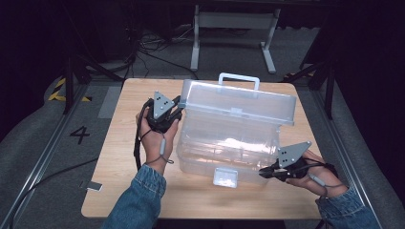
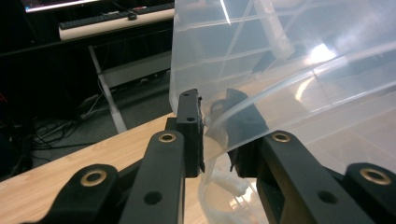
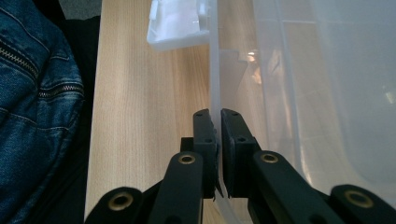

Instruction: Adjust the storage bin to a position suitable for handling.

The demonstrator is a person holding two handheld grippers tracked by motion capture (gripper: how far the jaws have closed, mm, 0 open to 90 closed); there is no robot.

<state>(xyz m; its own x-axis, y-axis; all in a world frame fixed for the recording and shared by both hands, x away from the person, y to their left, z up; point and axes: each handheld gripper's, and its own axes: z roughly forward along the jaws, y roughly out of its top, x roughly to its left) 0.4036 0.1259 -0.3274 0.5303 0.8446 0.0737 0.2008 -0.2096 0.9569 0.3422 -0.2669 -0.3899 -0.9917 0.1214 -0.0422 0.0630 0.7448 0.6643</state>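
Near right corner of the wooden table [image 1: 200,200]: right gripper [image 1: 265,171] pinched on the rim of the clear plastic box [image 1: 224,143], jaws nearly together. The box sits mid-table (white latch [image 1: 225,177] at the near edge, handle [image 1: 239,79] at the far). Farther left: left gripper [image 1: 177,106], jaws narrow, clamping the lid [image 1: 239,101] corner.

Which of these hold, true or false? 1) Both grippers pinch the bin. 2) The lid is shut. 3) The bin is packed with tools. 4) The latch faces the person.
1) True: the left gripper clamps the clear bin at its far left corner, and the right gripper clamps its near right rim.
2) False: the lid is raised, hinged back.
3) False: the bin looks empty.
4) True: the latch hangs on the near wall.
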